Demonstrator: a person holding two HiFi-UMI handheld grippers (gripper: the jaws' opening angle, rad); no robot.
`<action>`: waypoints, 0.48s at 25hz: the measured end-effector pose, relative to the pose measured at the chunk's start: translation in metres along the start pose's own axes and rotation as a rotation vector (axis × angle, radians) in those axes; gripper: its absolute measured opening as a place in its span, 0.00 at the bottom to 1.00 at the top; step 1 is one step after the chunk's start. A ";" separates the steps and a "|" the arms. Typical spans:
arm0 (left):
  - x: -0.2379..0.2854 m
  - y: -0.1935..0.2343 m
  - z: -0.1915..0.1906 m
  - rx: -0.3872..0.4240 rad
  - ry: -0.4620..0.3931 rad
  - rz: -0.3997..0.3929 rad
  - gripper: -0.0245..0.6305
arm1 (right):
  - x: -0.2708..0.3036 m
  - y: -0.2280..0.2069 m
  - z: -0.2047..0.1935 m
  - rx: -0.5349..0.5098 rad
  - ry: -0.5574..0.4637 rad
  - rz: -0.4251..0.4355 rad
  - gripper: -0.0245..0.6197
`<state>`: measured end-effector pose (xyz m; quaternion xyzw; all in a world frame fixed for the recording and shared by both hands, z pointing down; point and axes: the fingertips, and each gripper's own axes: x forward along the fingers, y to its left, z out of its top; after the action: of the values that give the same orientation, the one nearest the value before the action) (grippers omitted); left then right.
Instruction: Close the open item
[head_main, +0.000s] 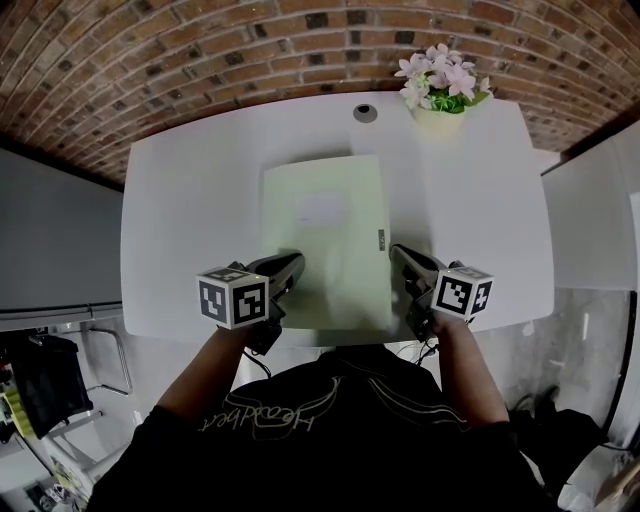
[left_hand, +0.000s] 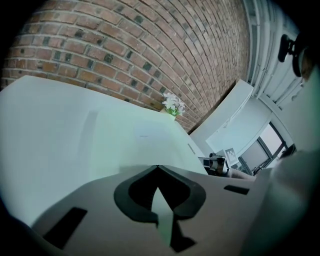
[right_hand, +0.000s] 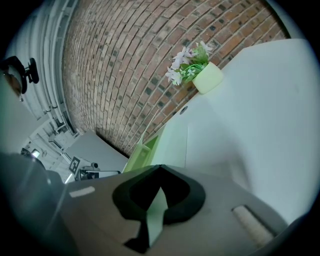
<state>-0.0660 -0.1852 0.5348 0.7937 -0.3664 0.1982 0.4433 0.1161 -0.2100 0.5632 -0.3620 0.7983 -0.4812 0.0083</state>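
Note:
A pale green flat folder-like item (head_main: 325, 240) lies in the middle of the white table (head_main: 190, 220), its cover flat in the head view. It also shows in the left gripper view (left_hand: 145, 135) and in the right gripper view (right_hand: 172, 140), where a brighter green side edge is visible. My left gripper (head_main: 290, 262) hangs over the item's near left corner, my right gripper (head_main: 400, 255) just past its near right edge. In each gripper's own view the jaw tips of the left gripper (left_hand: 158, 167) and the right gripper (right_hand: 160, 167) meet, with nothing between them.
A pot of pink-white flowers (head_main: 440, 100) stands at the table's far right, by the brick wall. A round cable grommet (head_main: 365, 113) sits at the far edge. A chair (head_main: 100, 350) is left of the table, a white cabinet (head_main: 590, 220) right of it.

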 end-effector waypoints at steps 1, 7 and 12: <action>0.001 0.000 -0.001 0.003 0.003 0.005 0.04 | 0.000 0.000 0.000 0.002 -0.002 0.004 0.04; 0.005 0.000 -0.006 0.047 0.036 0.044 0.04 | 0.000 0.000 -0.001 0.008 0.000 0.007 0.04; 0.007 -0.001 -0.010 0.080 0.058 0.063 0.04 | 0.000 -0.001 -0.002 0.012 0.001 0.009 0.04</action>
<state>-0.0607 -0.1793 0.5443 0.7930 -0.3700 0.2493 0.4149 0.1157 -0.2084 0.5648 -0.3582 0.7969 -0.4863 0.0121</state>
